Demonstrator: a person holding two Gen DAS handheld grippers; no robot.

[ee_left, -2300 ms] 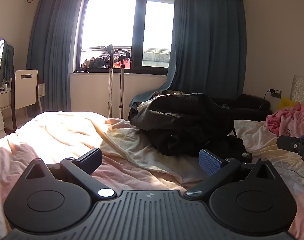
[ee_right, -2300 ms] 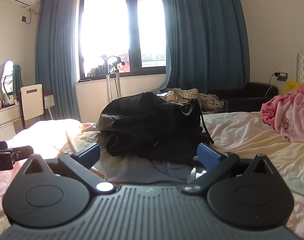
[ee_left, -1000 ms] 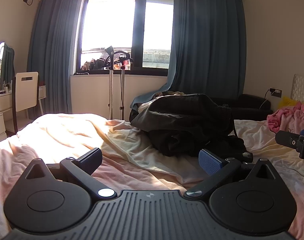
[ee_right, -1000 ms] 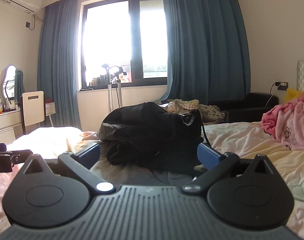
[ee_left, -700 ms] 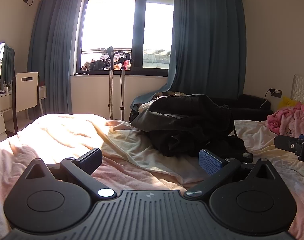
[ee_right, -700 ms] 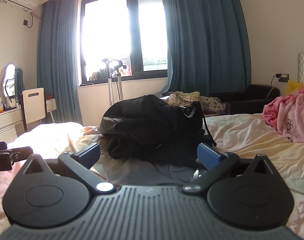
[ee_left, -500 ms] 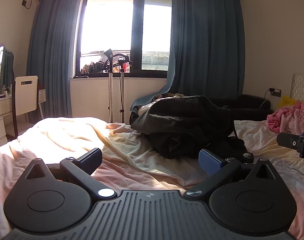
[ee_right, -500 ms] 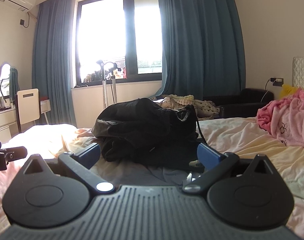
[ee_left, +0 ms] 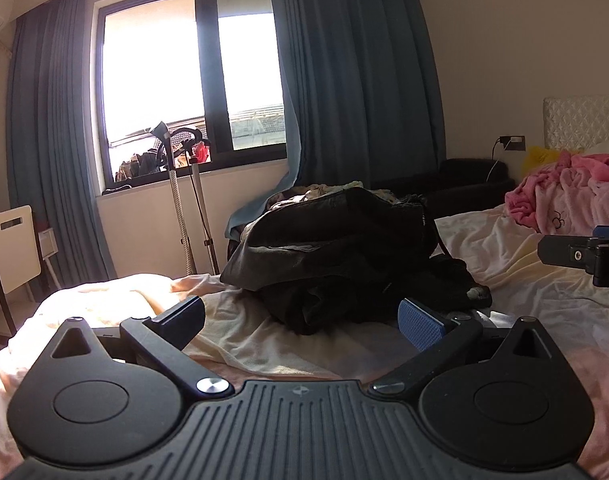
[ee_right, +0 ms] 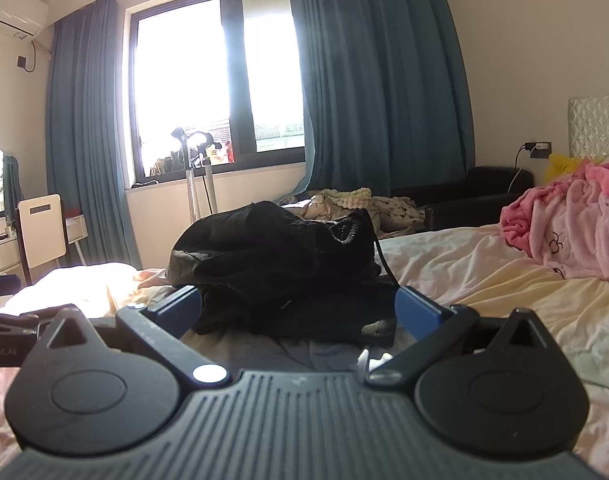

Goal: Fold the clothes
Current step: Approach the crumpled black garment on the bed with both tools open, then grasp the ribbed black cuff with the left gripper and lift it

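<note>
A heap of black clothes (ee_left: 344, 256) lies on the cream-sheeted bed (ee_left: 240, 340), straight ahead of both grippers. My left gripper (ee_left: 300, 318) hangs open just above the sheet, a short way before the heap, holding nothing. In the right wrist view the same black heap (ee_right: 280, 264) fills the gap ahead, and my right gripper (ee_right: 296, 304) stands open close to its near edge, nothing between its blue pads. A grey piece of fabric (ee_right: 316, 354) lies under the right gripper. Part of the right gripper (ee_left: 580, 254) shows at the right edge of the left wrist view.
A pink garment pile (ee_right: 576, 228) lies on the bed at the right by the headboard (ee_right: 596, 124). A black armchair (ee_right: 480, 196) with more clothes (ee_right: 364, 204) stands behind the bed. A standing garment steamer (ee_left: 184, 200), window, blue curtains (ee_left: 352, 92) and a white chair (ee_left: 12, 248) are at the back.
Both grippers have moved forward and tilted, so the black heap looms larger and nearer. Both stay open and hold nothing.
</note>
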